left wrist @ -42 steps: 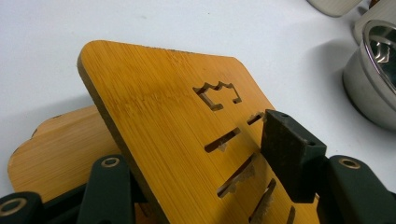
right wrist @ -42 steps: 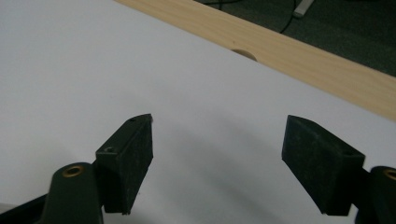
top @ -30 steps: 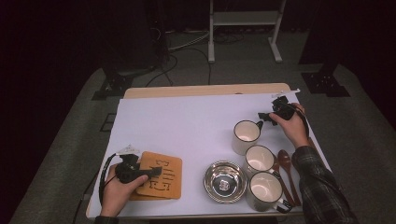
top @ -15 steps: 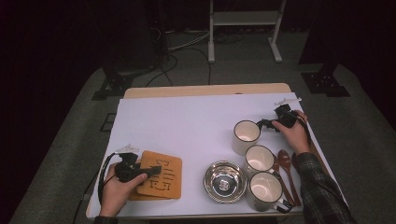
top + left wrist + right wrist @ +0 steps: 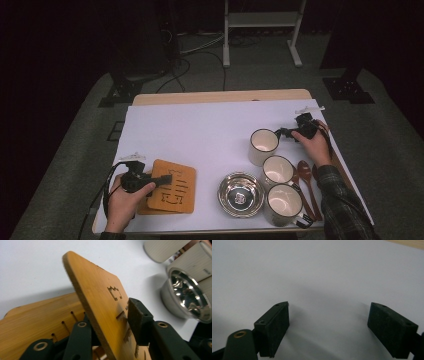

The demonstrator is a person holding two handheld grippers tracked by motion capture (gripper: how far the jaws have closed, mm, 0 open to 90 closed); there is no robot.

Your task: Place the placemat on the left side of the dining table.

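Barely under way, by the look of things. Pinches the top wooden board [image 5: 100, 297] at its near edge with the left gripper [image 5: 167, 179], jaws just closed further onto it and pads apparently pressing both faces; tilts it up off the second board [image 5: 32, 322] underneath, at the table's near left. Holds the right gripper [image 5: 328, 325] spread wide and empty, low over the white sheet [image 5: 200, 135] beside the far mug [image 5: 263, 145]. Leaves the lifting, carrying and setting down yet to do, probably, with bowl [image 5: 241, 194] and spoons [image 5: 305, 175] untouched. Cannot quite make out the under-side pad, hidden behind the board; cuts off the bowl's rim in the left gripper view.
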